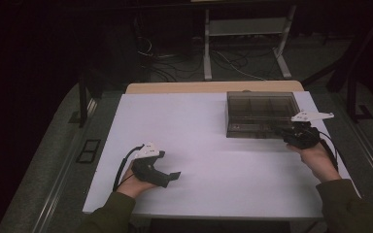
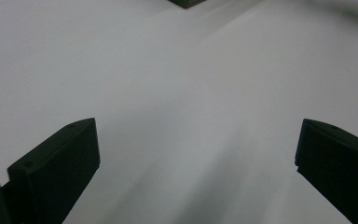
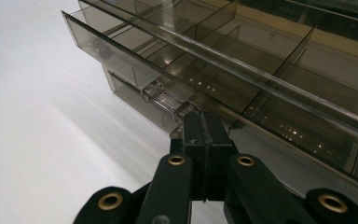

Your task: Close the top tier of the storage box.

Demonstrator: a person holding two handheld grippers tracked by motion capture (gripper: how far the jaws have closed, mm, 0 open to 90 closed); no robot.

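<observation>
On the white table (image 1: 199, 145) stood a smoky transparent organizer box (image 1: 260, 112), placed at the far right part of the table, close to the right edge. Its inside was divided by thin walls into several compartments, and in the right gripper view the lid (image 3: 242, 74) seemed lifted a little above the lower tray, though how much I could not tell.

The right gripper (image 3: 205, 122) was at the front side of the box, near its right end. Its jaws were pressed fully together — no gap stayed between them — and their tips were touching the front edge of the box, just beside a small clear latch (image 3: 165, 99). Whether the tips pinched some thin part of the box or only pushed against it was not clear from the pictures. The right hand (image 1: 318, 160) held this gripper from behind, with the cable going back along the wrist.

The left gripper (image 2: 196, 154) rested low over the bare table at the near left, well apart from the box. Its jaws stood wide — nothing was between them. The left hand (image 1: 136, 182) held it with the jaws pointing to the right.
</observation>
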